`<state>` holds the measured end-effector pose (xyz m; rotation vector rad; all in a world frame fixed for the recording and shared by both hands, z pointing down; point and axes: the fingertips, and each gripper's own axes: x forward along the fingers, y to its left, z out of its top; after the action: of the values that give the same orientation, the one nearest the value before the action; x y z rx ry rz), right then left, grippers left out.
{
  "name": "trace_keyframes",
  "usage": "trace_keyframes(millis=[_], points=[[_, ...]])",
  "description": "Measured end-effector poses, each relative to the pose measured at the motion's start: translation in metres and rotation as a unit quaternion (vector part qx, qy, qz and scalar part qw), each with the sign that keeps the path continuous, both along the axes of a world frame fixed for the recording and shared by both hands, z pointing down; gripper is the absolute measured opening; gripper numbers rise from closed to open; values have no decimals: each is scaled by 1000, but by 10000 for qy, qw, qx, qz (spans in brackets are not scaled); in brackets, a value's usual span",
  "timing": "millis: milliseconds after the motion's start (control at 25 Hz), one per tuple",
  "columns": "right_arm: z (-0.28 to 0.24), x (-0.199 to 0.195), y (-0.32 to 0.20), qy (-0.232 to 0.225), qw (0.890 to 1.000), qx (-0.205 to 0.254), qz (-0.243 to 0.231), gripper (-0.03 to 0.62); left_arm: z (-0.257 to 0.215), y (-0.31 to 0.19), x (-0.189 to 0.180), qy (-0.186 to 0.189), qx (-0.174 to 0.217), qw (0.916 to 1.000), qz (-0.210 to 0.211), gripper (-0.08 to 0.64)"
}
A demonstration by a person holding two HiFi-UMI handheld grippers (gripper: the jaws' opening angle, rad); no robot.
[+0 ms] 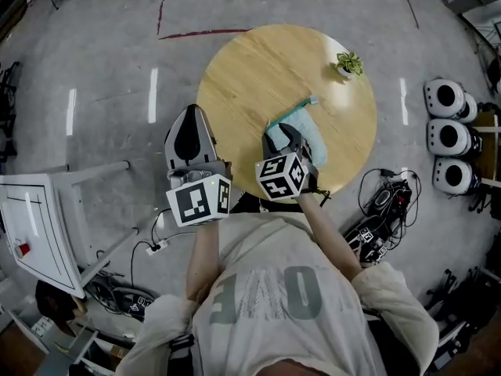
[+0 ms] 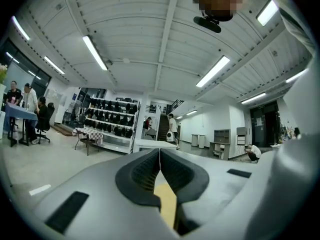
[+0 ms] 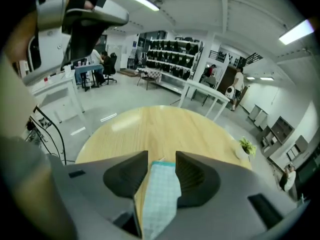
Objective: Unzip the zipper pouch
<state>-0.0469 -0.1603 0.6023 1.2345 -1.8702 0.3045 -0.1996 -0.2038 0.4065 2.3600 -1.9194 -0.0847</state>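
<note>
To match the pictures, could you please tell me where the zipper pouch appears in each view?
Head view: zipper pouch on the table, partly under the right gripper.
Left gripper view: not in it.
Right gripper view: zipper pouch bottom centre, between the parted jaws.
Shared landmark: the potted plant, in head and right gripper views.

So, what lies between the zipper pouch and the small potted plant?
Only bare wooden table; nothing lies between pouch and plant, as the head view shows.
</note>
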Motion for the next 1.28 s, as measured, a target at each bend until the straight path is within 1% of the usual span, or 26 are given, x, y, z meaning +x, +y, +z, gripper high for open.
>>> trace_keyframes(millis=[120, 280, 440, 720, 840, 960, 1120, 1280], points=[[26, -6, 3, 197, 9992, -342, -51, 160, 11, 0, -7, -31, -119, 9999, -46, 29], [57, -4, 4, 607, 9956, -720, -9, 146, 22, -2, -15, -66, -191, 9998, -90, 29], [70, 3, 5, 859, 9930, -809, 63, 111, 29, -2, -20, -73, -246, 9996, -126, 29], [73, 6, 4, 803, 9932, -831, 120, 55, 31, -3, -20, -77, -232, 9996, -122, 29], [65, 9, -3, 688, 9945, -764, 217, 38, 29, -4, -21, -51, -202, 9997, -119, 29], [47, 13, -18, 545, 9963, -552, 383, 35, 25, -6, -21, -4, -152, 9998, -96, 29], [4, 16, -45, 228, 9981, -60, 564, 34, 15, -9, -18, 73, -22, 10000, -33, 29], [-49, 14, -68, -180, 9969, 460, 607, 32, -6, -11, -13, 127, 195, 9997, 51, 29]])
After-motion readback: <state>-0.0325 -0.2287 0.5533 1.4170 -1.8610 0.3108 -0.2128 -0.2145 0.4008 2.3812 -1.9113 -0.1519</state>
